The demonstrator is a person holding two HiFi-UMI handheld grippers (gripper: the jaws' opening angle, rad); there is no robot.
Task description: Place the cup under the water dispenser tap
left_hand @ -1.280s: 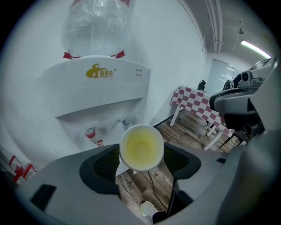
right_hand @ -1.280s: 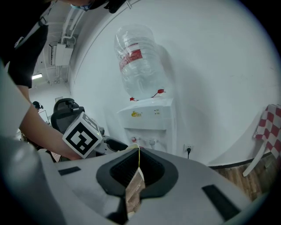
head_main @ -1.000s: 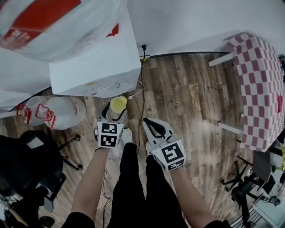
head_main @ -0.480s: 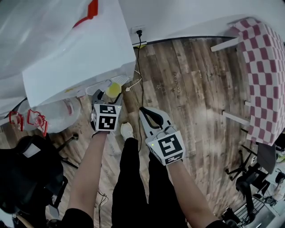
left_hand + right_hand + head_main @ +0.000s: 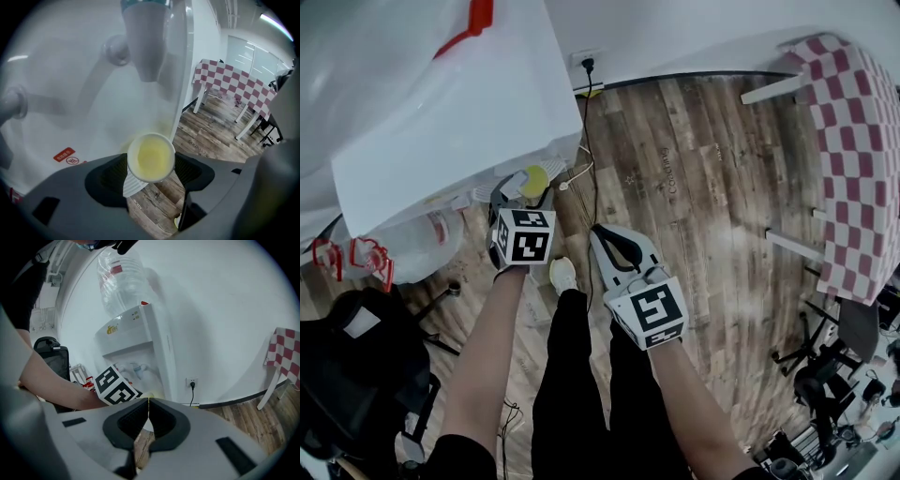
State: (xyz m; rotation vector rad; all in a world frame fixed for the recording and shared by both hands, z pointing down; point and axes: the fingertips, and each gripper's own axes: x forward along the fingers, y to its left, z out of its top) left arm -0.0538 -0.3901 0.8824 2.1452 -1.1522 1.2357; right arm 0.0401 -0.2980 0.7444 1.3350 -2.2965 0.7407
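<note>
The left tool (image 5: 526,192) has its jaws spread wide round a paper cup (image 5: 150,157), pads bearing on its sides, mouth up and pale yellow inside; a second ago, in the head view, this cup hung over the wooden floor (image 5: 694,178) clear of the water dispenser (image 5: 459,122); now it has come in and down, tucked against the machine's lower front; in the left gripper view a tap (image 5: 144,44) with a teal top hangs above and just beyond the cup, roughly in line with it but well apart; I judge the approach nearly done, with a short push inward and a set-down remaining, though no view shows the ledge below the cup; the right tool (image 5: 148,402) is closed on nothing, jaws meeting, and has sunk only slightly beside the person's leg, taking no part.
</note>
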